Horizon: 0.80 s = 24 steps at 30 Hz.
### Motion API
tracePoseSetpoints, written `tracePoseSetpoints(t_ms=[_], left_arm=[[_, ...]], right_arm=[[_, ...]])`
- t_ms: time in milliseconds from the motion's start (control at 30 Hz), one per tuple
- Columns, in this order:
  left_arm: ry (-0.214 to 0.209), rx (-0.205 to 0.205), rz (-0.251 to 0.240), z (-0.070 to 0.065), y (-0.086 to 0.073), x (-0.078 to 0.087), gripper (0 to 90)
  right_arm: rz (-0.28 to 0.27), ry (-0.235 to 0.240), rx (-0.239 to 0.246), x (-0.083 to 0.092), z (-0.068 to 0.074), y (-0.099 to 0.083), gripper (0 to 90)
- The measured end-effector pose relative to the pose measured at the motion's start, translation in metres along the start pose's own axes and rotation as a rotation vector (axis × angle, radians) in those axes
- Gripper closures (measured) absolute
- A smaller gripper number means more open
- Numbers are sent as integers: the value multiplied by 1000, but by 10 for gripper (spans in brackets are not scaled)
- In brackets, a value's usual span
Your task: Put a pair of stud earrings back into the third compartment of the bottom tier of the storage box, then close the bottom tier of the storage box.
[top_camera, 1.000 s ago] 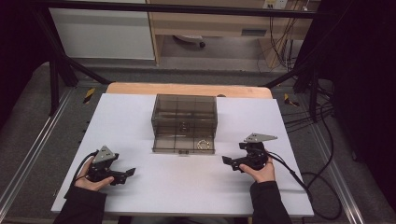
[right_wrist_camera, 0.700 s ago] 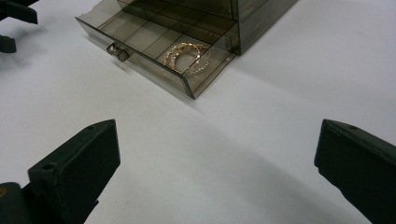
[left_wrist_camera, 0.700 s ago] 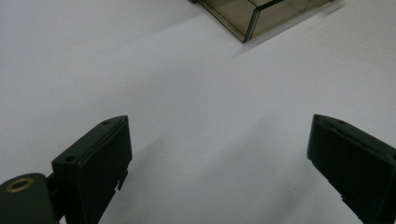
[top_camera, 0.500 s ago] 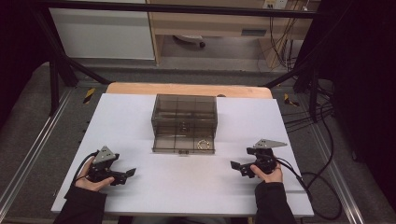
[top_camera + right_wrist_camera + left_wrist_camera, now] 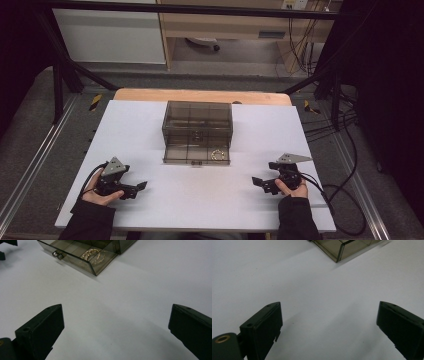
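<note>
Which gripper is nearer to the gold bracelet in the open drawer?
Right. The gold bracelet lies at the drawer's right end; the right gripper is just beyond it, nearer the person. The left gripper sits farther off, past the drawer's other end.

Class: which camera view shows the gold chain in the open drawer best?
The right gripper view: the gold chain lies close up in the pulled-out drawer, its links distinct. In the high view the chain is a small gold loop. The left gripper view catches a corner of the smoky box.
</note>
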<state>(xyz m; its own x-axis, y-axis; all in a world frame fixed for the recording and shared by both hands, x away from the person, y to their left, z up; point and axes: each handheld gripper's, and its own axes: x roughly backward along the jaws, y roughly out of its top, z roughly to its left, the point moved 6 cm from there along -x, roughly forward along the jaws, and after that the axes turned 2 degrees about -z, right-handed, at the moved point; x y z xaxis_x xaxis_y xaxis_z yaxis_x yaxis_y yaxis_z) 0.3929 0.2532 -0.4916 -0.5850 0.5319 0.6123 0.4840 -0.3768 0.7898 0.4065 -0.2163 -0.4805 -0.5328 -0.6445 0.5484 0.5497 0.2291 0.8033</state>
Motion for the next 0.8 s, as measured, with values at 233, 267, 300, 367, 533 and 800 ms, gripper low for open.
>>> tracePoseSetpoints(t_ms=[233, 267, 300, 367, 533, 800], left_arm=[[-4, -2, -4, -1, 1, 0, 64], [-6, -3, -3, -2, 1, 0, 64], [-5, -4, -2, -2, 1, 0, 64], [-6, -7, -2, -3, 2, -1, 64], [-9, -14, 0, -6, 3, -1, 65], [-22, -18, 15, -12, 7, -5, 75]], right_arm=[[-7, 2, 8, 3, -2, -4, 7], [-8, 3, 11, 4, -2, -4, 7], [-8, 2, 9, 5, -2, -5, 7], [-12, 1, 12, 6, -2, -6, 7], [-4, 0, 9, 8, -3, -10, 7], [-1, 2, 14, 8, -3, -11, 7]])
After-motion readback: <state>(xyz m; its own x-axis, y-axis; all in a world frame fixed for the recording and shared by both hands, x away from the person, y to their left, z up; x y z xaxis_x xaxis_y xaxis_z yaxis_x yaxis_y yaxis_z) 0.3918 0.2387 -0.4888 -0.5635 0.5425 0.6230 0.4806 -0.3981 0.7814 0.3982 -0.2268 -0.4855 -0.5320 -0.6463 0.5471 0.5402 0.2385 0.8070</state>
